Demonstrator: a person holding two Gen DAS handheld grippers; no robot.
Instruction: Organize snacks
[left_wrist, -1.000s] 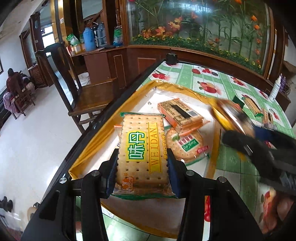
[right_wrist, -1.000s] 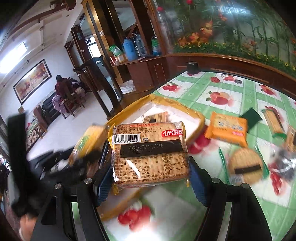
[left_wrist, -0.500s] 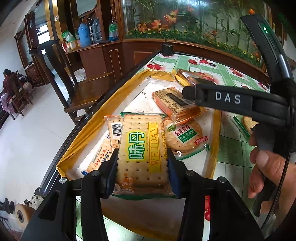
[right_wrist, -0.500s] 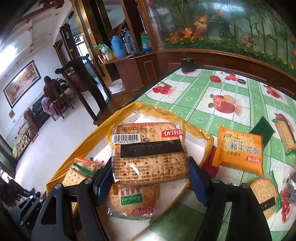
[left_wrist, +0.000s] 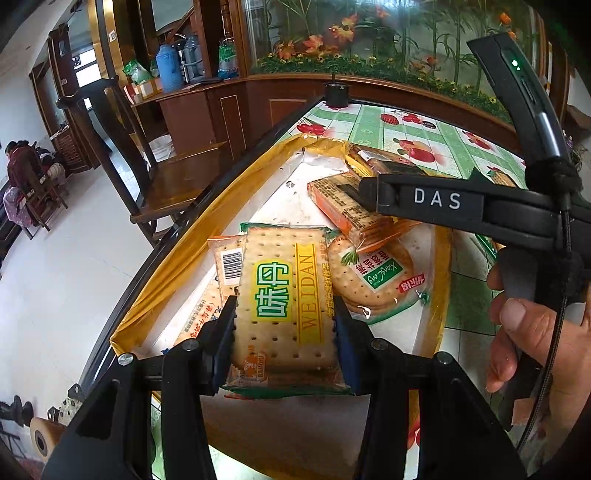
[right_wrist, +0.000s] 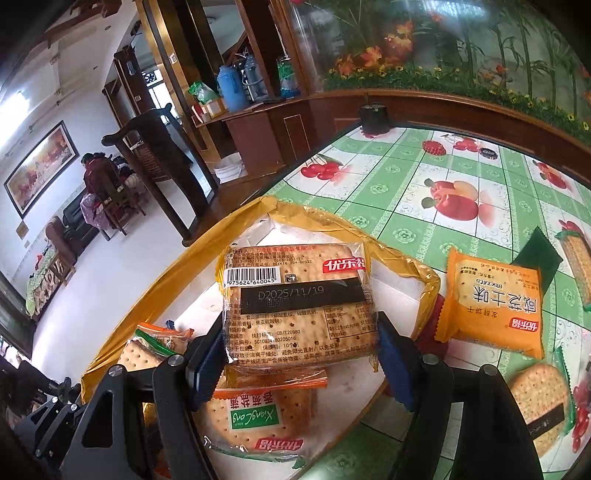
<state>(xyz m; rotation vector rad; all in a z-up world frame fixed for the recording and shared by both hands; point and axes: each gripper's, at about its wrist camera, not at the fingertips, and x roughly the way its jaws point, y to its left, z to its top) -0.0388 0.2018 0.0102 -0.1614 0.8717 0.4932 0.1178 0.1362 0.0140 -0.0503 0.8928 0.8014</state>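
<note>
My left gripper (left_wrist: 284, 332) is shut on a WEIDAN square cracker packet (left_wrist: 284, 295), held just above the near end of a gold-rimmed tray (left_wrist: 177, 266). In the tray lie a round XiangLong cracker packet (left_wrist: 373, 273), an orange packet (left_wrist: 351, 210) and a barcode packet (left_wrist: 223, 266). My right gripper (right_wrist: 301, 363) is shut on a clear packet of square crackers with a black date strip (right_wrist: 299, 302), held over the tray's (right_wrist: 428, 280) far part above the XiangLong packet (right_wrist: 258, 417). A hand (left_wrist: 528, 332) grips the right tool's handle.
Loose on the fruit-print tablecloth right of the tray are an orange biscuit packet (right_wrist: 491, 306), a round cracker packet (right_wrist: 543, 402) and a dark green packet (right_wrist: 539, 254). A wooden chair (left_wrist: 155, 177) stands past the table's left edge. A black pot (right_wrist: 373, 118) sits at the far edge.
The right gripper has carried its cracker packet leftward from the tablecloth to over the tray. The left gripper and its WEIDAN packet have stayed in place.
</note>
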